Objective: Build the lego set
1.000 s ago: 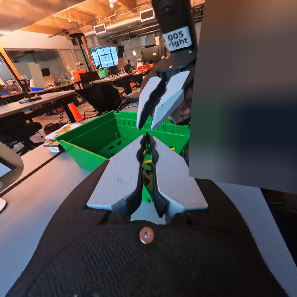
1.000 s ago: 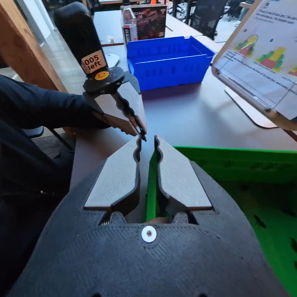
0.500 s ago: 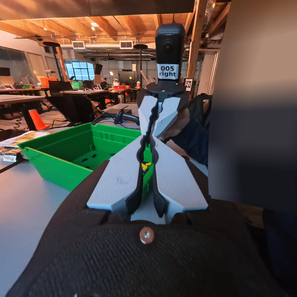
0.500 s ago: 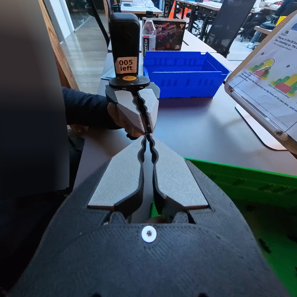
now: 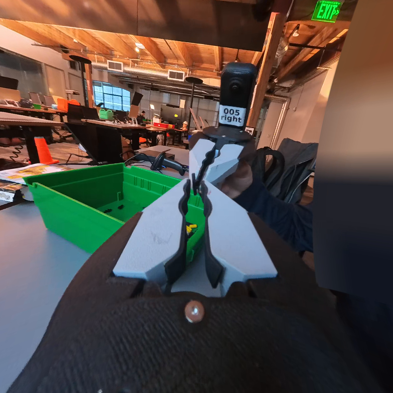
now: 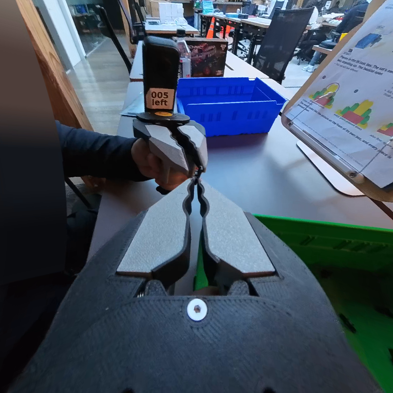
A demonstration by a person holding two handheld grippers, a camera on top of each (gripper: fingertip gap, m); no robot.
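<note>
A small thin black lego piece (image 5: pixel 194 183) is held upright in the air between the tips of both grippers. My right gripper (image 6: pixel 195 181) is shut on it; it also shows in the left wrist view (image 5: pixel 198 180), facing me. My left gripper (image 5: pixel 194 186) has its jaws slightly apart around the piece; in the right wrist view (image 6: pixel 198 169) its tips sit right at the piece (image 6: pixel 196 174). Both are held above the near end of a green bin (image 5: pixel 70 212) holding small black pieces (image 5: pixel 112 209) and yellow pieces (image 5: pixel 190 227).
The green bin (image 6: pixel 319 238) stands on a grey table (image 5: pixel 32 265). A blue bin (image 6: pixel 229 114), a lego box (image 6: pixel 208 59) and a bottle (image 6: pixel 184 55) stand beyond. An instruction sheet on a stand (image 6: pixel 350 119) is at the right. A booklet (image 5: pixel 25 172) lies behind the green bin. Left and right tips are no more than a few centimetres apart.
The right gripper came to the left gripper's tips and shut on the black piece. The left gripper's jaws have since parted a little. Both grippers turned to face each other.
</note>
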